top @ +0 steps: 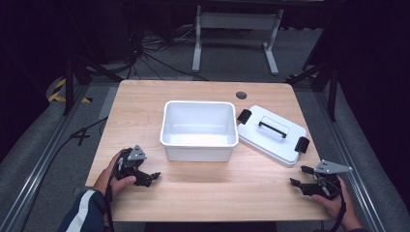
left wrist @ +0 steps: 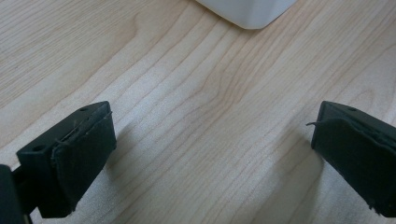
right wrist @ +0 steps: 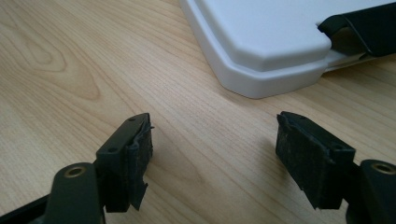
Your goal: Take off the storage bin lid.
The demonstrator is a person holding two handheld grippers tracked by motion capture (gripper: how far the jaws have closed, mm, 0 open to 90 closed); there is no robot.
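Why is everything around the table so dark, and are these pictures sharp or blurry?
High view: light falls on the wooden table and makes the white tub glow, while the floor and room behind fade to black; slightly soft overall. Left gripper view: wood grain is crisp, the tub's corner washed out. Right gripper view: the lid is evenly lit, casting a soft shadow on the wood.

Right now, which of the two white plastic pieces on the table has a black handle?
The flat lid, lying right of the open tub, has the black handle; the tub has none.
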